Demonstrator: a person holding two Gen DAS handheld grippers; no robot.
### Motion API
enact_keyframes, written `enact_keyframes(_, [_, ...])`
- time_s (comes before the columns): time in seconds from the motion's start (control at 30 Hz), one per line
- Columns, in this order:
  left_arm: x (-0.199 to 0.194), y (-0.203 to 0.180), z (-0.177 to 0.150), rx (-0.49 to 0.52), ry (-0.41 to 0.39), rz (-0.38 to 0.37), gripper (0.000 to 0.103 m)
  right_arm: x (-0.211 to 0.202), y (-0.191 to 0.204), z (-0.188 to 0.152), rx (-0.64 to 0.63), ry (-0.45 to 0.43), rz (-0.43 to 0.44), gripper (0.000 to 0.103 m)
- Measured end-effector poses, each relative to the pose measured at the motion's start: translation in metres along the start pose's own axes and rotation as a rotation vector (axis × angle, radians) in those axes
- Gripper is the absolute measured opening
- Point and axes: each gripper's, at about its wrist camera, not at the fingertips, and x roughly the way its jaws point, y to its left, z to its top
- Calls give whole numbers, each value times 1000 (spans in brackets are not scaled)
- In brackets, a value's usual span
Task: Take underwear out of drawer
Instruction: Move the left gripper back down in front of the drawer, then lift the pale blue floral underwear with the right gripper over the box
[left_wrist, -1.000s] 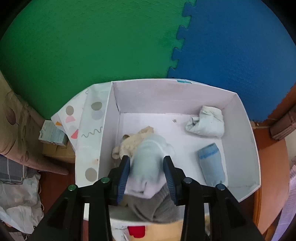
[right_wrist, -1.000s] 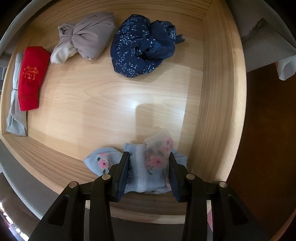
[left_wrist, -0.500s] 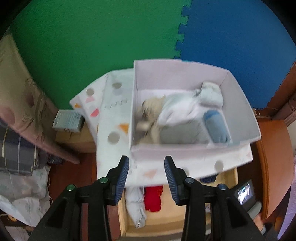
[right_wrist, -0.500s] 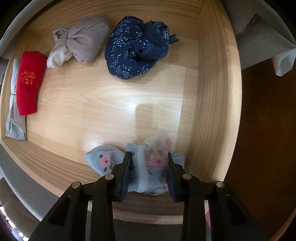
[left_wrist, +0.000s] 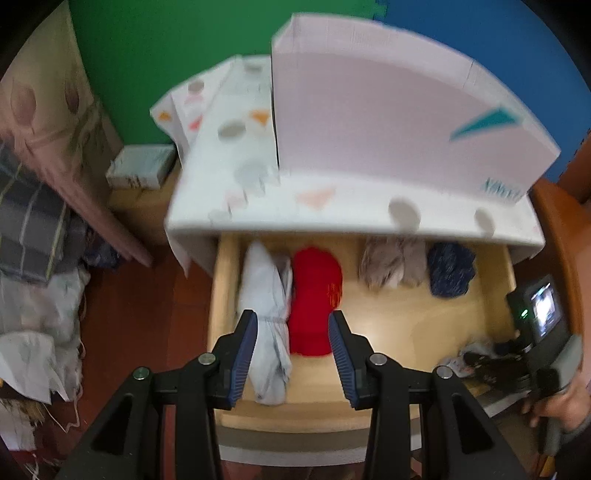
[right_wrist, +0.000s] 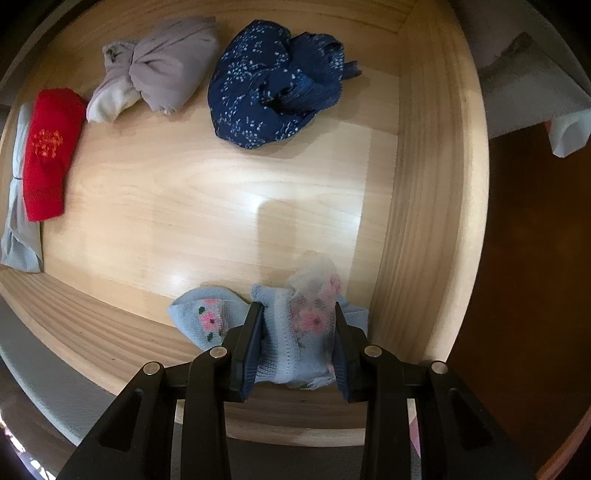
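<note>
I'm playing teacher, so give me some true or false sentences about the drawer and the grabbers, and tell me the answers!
1. The right gripper is squeezing the flowery blue piece. True.
2. The left gripper is holding the red piece. False: its jaws are empty above the drawer.
3. The dark blue piece lies beside the grey piece. True.
4. The red piece is in the white box. False: it lies in the drawer, beside a pale piece.
5. The drawer is shut. False: it stands open with clothes showing.
</note>
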Motion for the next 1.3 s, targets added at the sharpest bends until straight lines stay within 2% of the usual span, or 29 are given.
enact_keyframes(0.13, [23,-6,-21,-30,38,-20,41,3,7,5,-8,10,-15,32])
enact_keyframes(0.33, [32,-14,-38,-30,9,-16,41,5,10,4,-2,-4,-8,27])
enact_keyframes(0.47, [36,-14,-45,-36,-18,21,41,0,7,1,11,-45,4,24])
enact_keyframes(0.73, [34,-7,-47,-83,-52,41,41,-14,10,-5,1,-135,18,23])
enact_keyframes(0.87, [33,-1,-47,-117,-63,13,41,-21,9,-7,21,-166,37,23])
enact_keyframes(1.07, [34,8,-47,-166,-63,-8,41,-46,7,-12,32,-216,46,23])
enact_keyframes(1.1, [34,8,-47,-169,-62,-11,41,-50,-4,-14,28,-225,55,23])
enact_keyframes(1.3, [34,8,-47,-172,-62,-17,41,-98,-11,-28,10,-306,45,23])
